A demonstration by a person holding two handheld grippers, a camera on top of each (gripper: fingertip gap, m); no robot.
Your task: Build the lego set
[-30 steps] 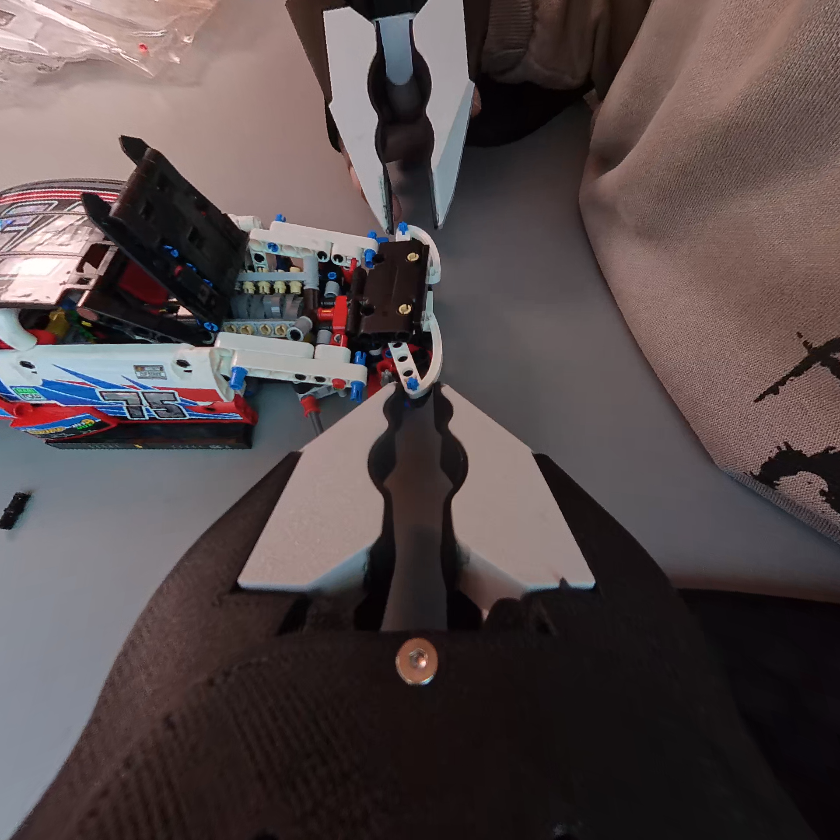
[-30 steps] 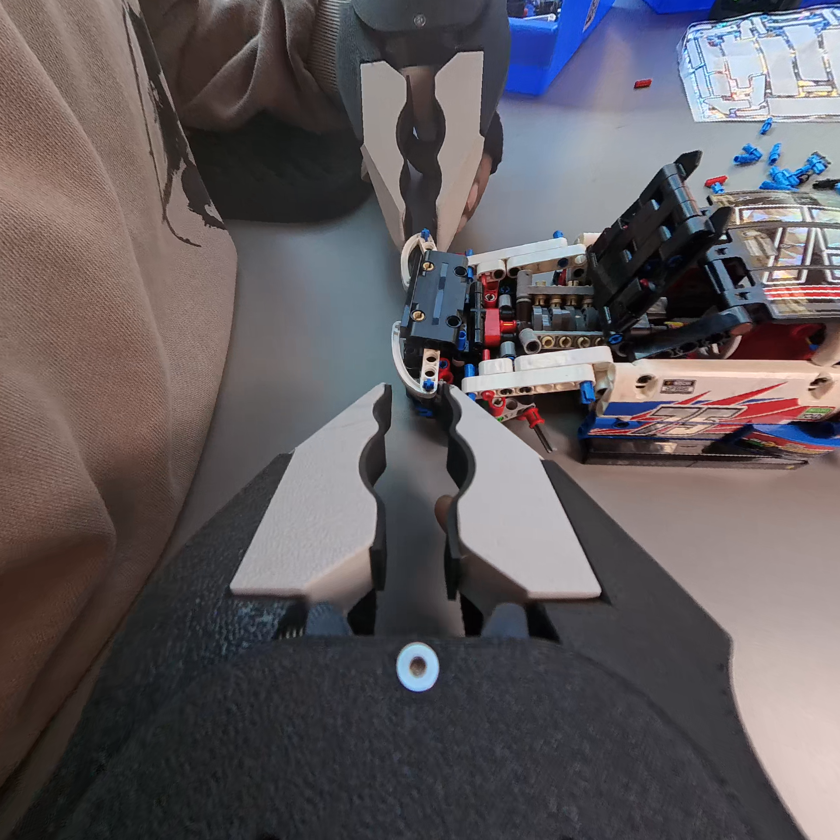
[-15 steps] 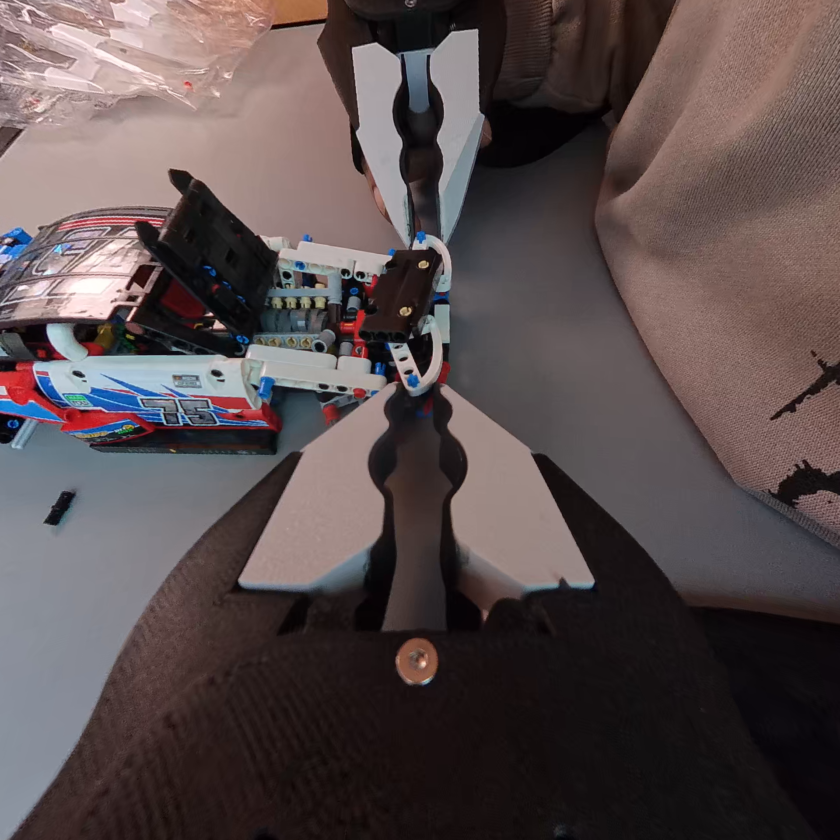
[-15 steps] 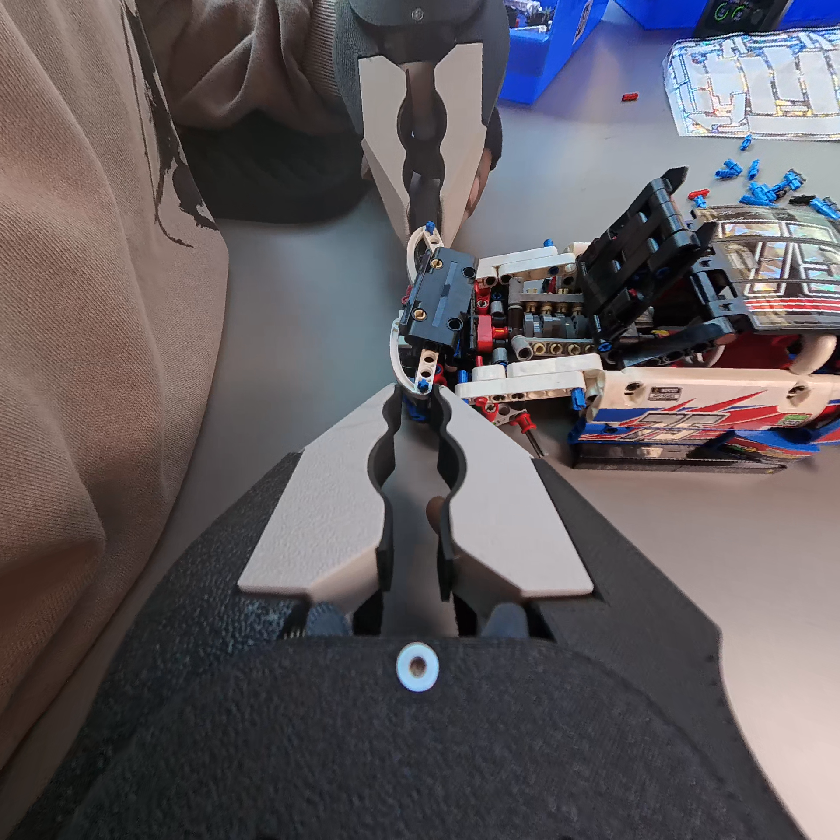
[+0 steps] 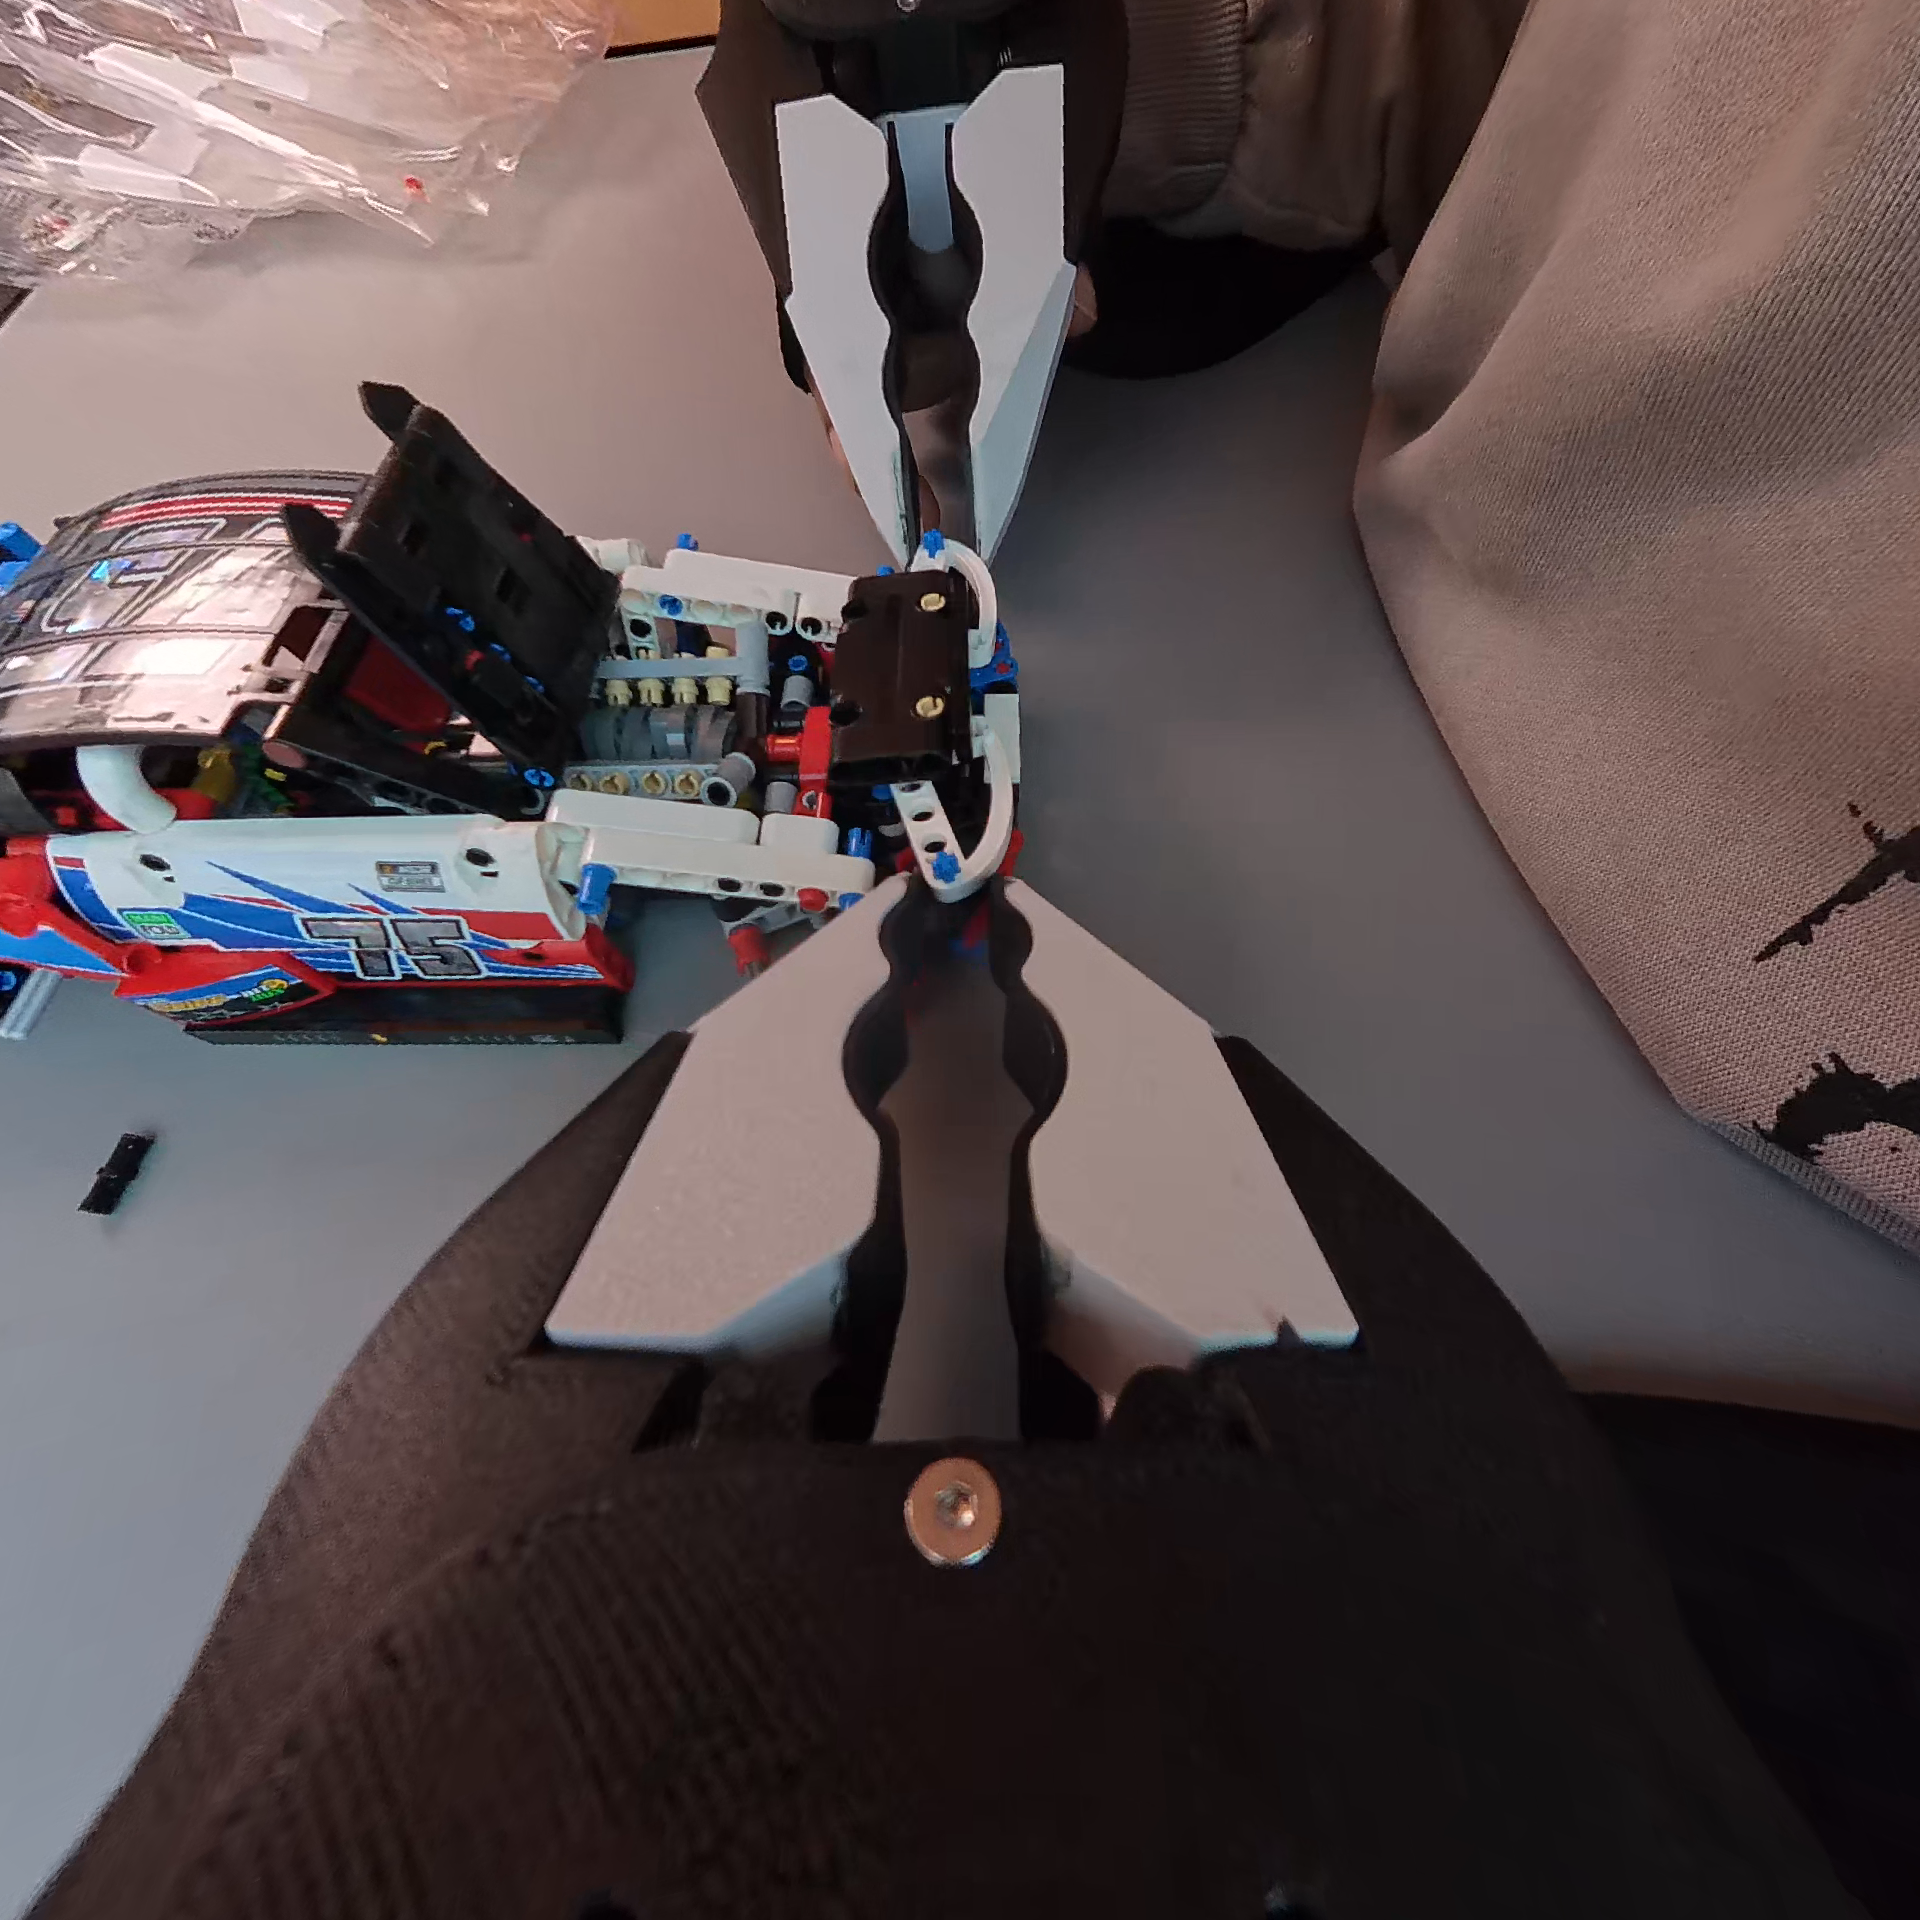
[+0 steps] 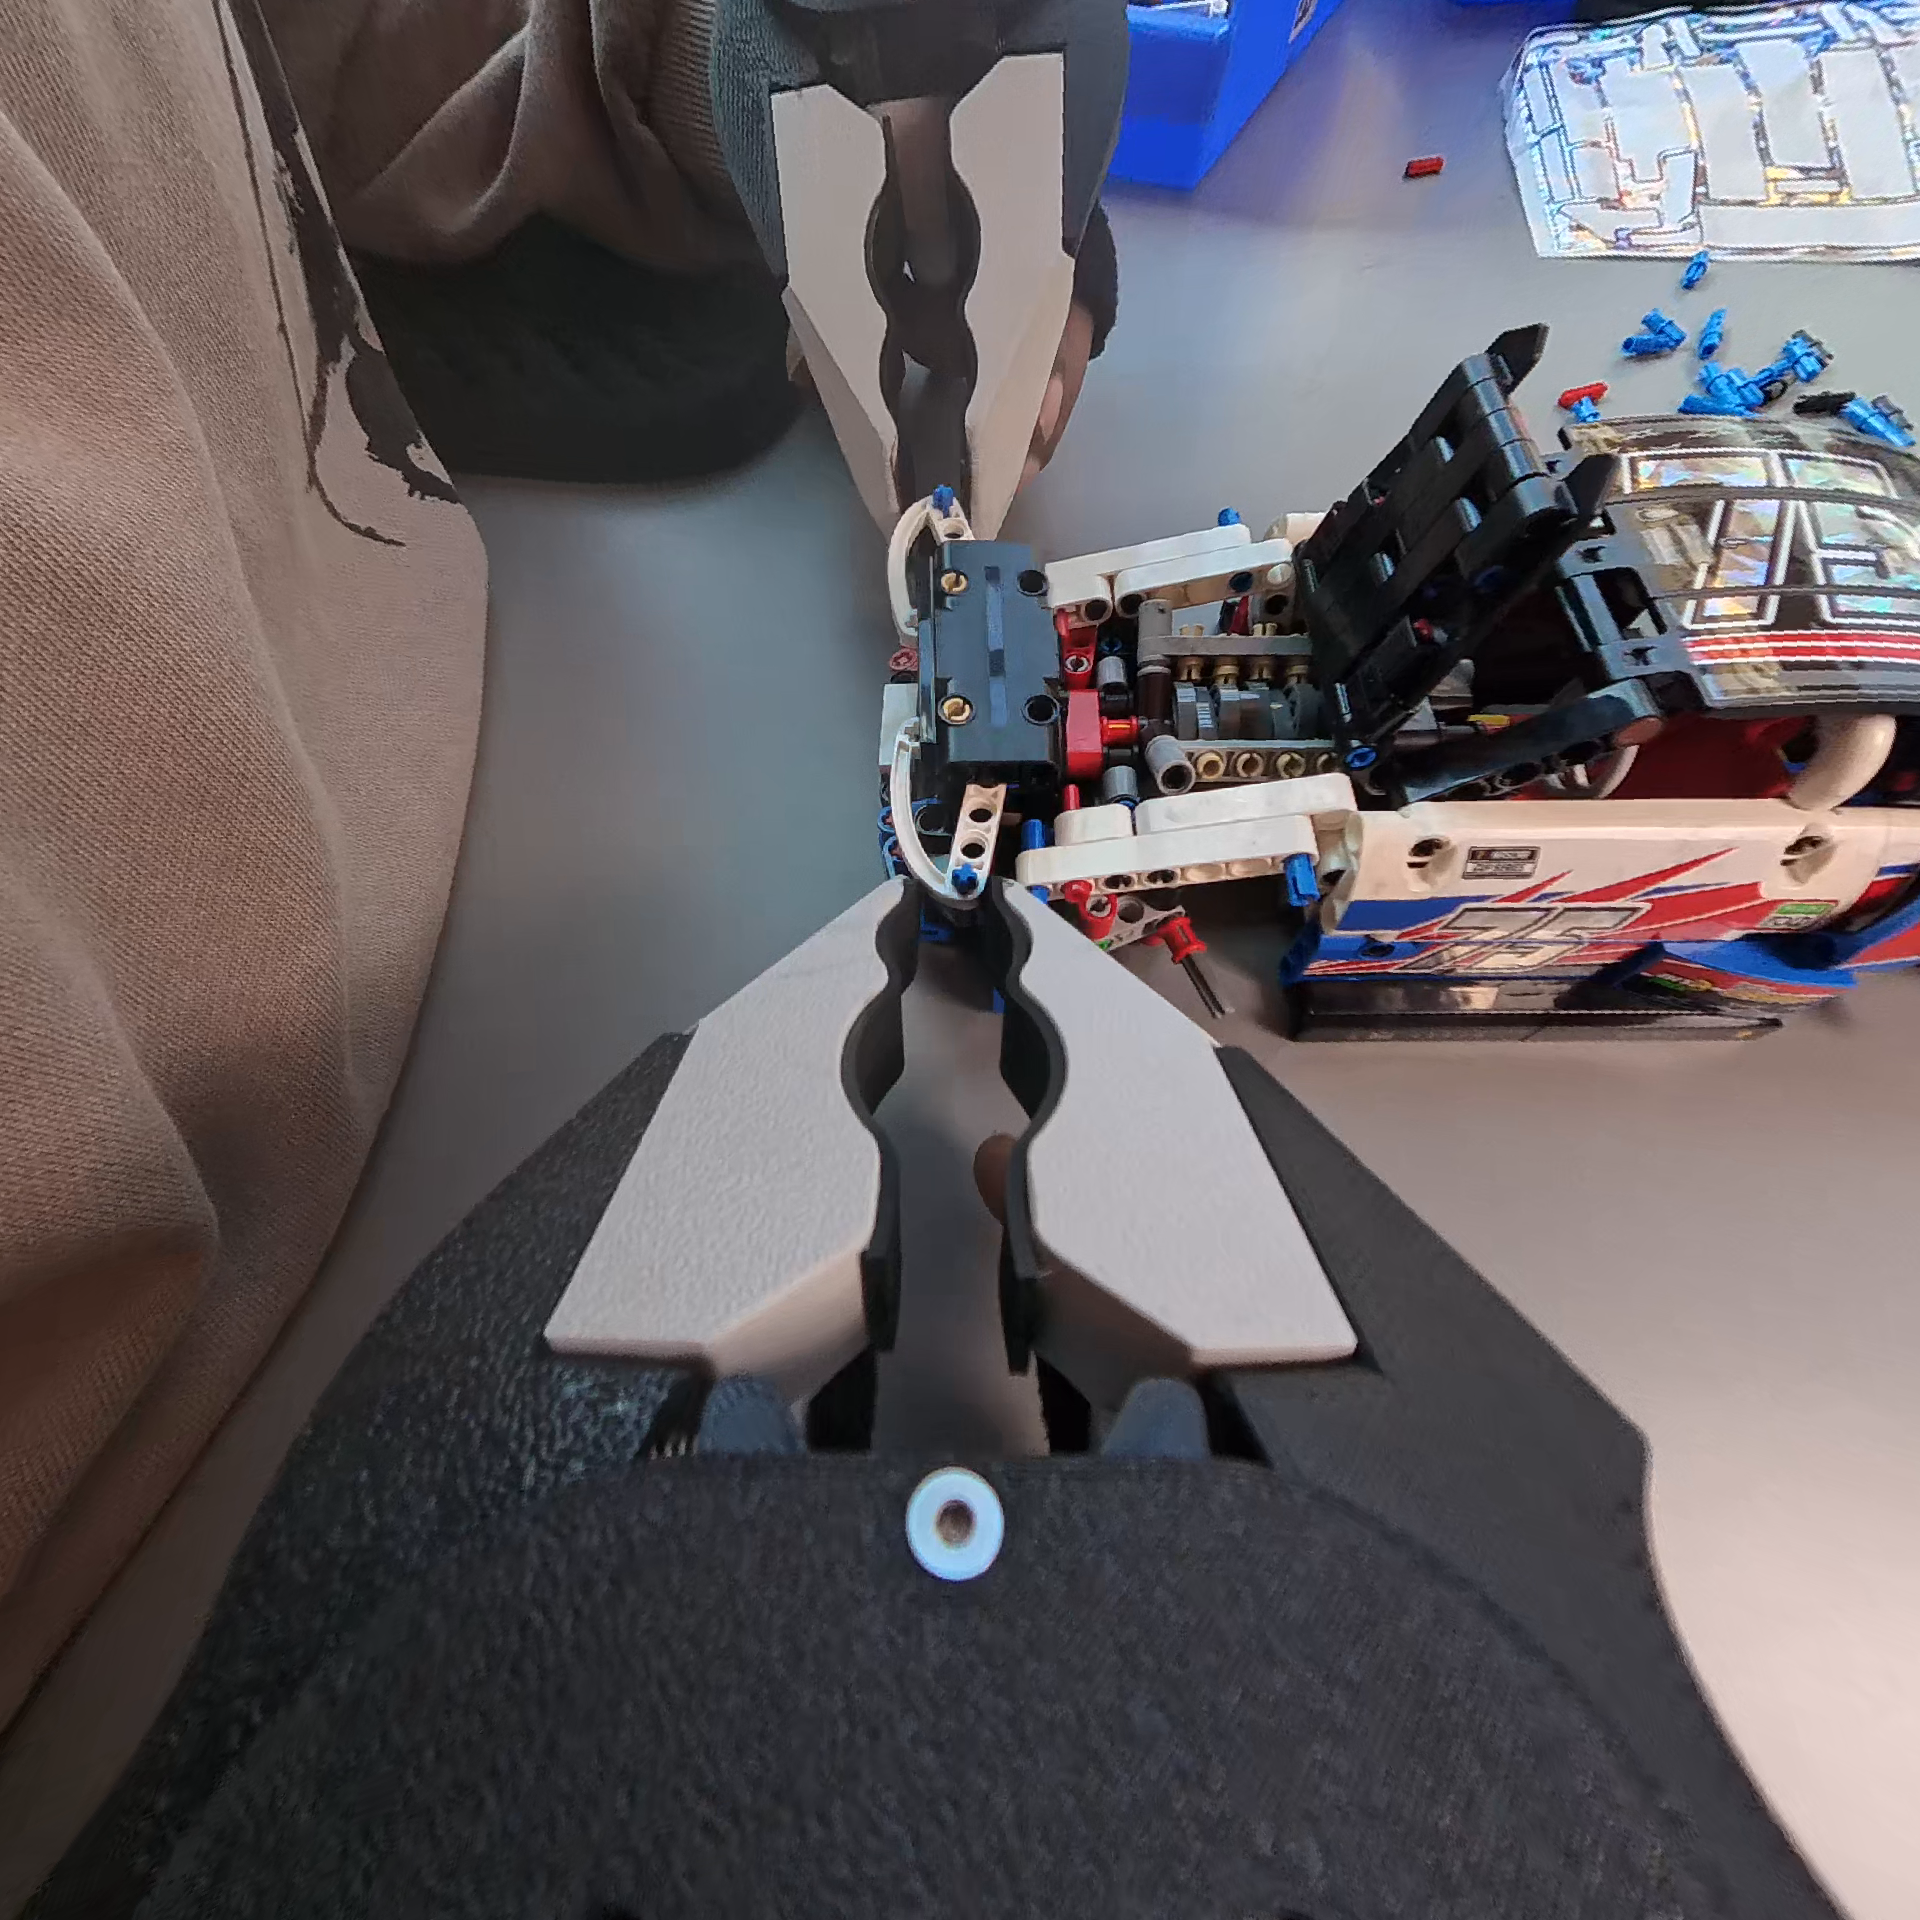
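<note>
I see the lego car lying on the grey table, its nose at 12 o'clock between my tools. My left gripper pinches the white arch; my right gripper pinches the opposite corner, jaws nearly closed.

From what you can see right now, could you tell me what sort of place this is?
Probably a hobby or work table set up for model building. A half-built race car model sits on the grey tabletop, with loose blue pins, a sticker sheet and clear parts bags around it.
</note>
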